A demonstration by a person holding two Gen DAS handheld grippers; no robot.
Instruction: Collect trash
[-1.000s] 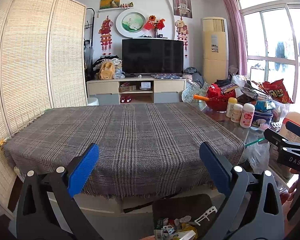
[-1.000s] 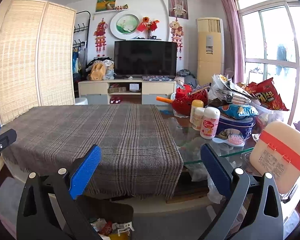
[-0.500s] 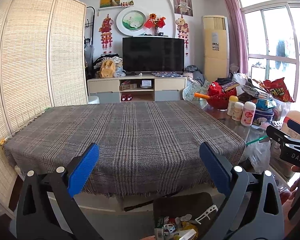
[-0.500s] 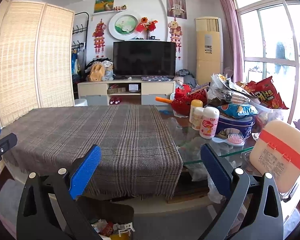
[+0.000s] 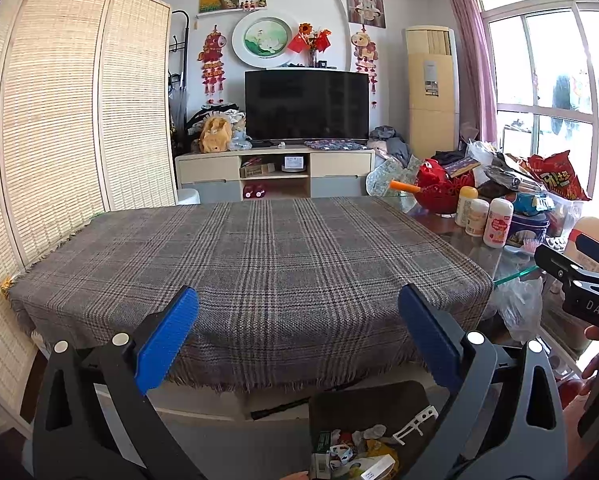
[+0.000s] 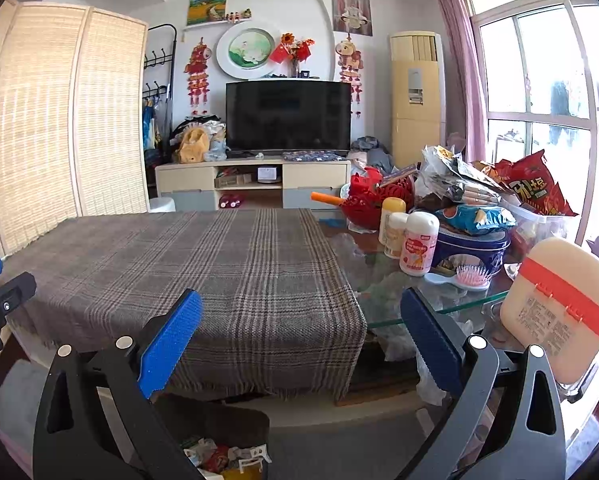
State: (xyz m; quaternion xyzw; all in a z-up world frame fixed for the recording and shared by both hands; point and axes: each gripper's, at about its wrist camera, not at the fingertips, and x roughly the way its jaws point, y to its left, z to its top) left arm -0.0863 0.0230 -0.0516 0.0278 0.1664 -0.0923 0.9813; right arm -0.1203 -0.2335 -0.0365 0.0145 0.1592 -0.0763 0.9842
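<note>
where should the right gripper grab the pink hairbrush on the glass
Grip the pink hairbrush by its pale handle, coming from above with fingers across it. It lies flat on the glass table, handle pointing left toward open glass; the bristly head sits near the blue tin.

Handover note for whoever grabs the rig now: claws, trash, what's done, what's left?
Left claw: open, empty, over the near table edge.
Right claw: open, empty, by the cloth's right corner.
Trash bin on the floor below, already holding scraps.
Plaid cloth shows no trash.
Left: no loose trash visible; check the glass end around the bottles and snack bags.
</note>
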